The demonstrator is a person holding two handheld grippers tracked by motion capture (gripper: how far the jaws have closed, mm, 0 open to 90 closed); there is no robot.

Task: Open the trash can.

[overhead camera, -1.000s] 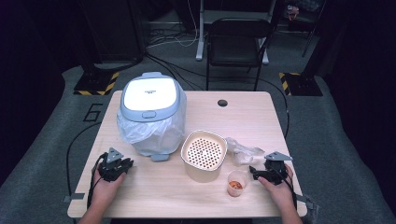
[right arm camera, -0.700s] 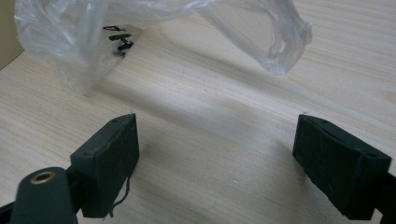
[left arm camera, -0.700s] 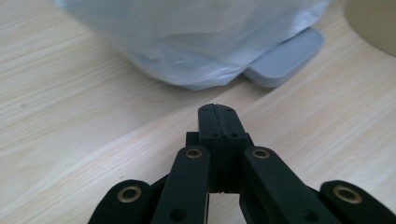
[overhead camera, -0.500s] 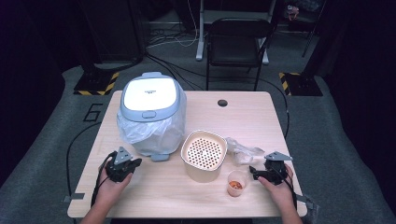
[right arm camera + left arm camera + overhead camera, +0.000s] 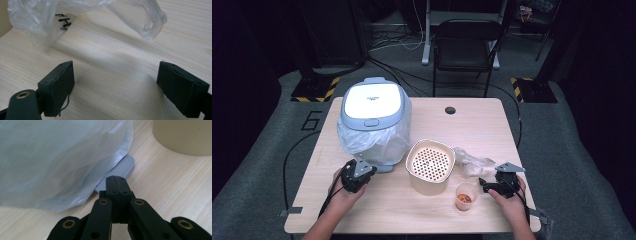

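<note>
Rice cooker (image 5: 373,114), plastic-wrapped, sits just far of left gripper (image 5: 362,171), jaws pressed together, empty. Right gripper (image 5: 484,185) spread wide nr crumpled plastic bag (image 5: 472,161).

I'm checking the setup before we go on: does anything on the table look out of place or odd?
One thing: the lidded bin has its clear liner bag bulging outside its sides down to the table. A crumpled clear plastic bag also lies loose beside the beige strainer pot. Nothing looks spilled or damaged.
</note>
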